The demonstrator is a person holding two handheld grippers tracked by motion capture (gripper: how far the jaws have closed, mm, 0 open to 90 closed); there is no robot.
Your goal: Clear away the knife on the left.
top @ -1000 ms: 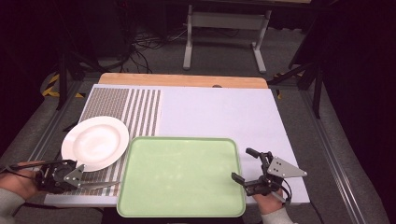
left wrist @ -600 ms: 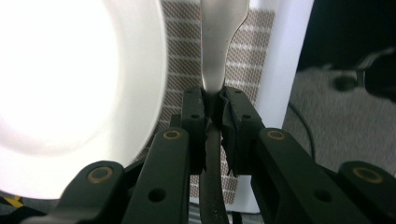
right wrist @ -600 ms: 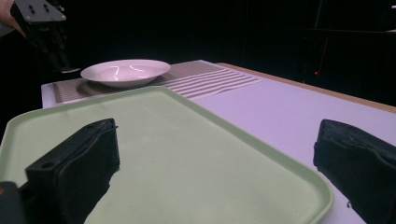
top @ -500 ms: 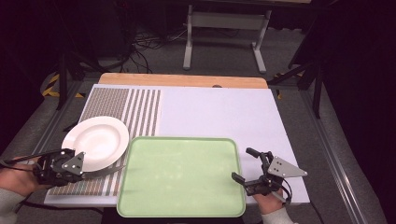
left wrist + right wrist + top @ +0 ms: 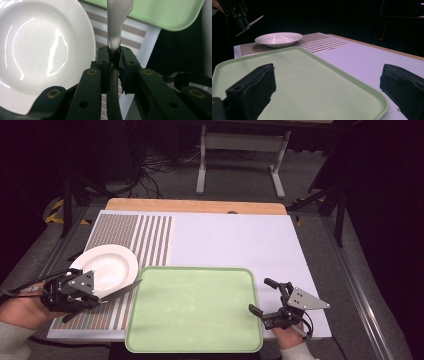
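Dark floor and trailing cables sit behind a pale table (image 5: 235, 240) with a brown-and-white striped mat (image 5: 150, 232) at its left, and down at the lower left of the high view the left gripper (image 5: 92, 296) has come up off the mat since a second ago, bringing a butter knife (image 5: 120, 291) with it; its jaws are clamped on the slim metal handle, blade slanting toward the tray corner. That lift reads as the knife now picked up and ready to travel, likely to the mint-green tray (image 5: 195, 347), a smooth matte rectangle with rounded corners and a raised lip. Beside the knife sits a glossy white round plate (image 5: 107, 262) with a shallow well. At the lower right, the right gripper (image 5: 267, 295) hasn't budged, jaws wide apart, holding nothing
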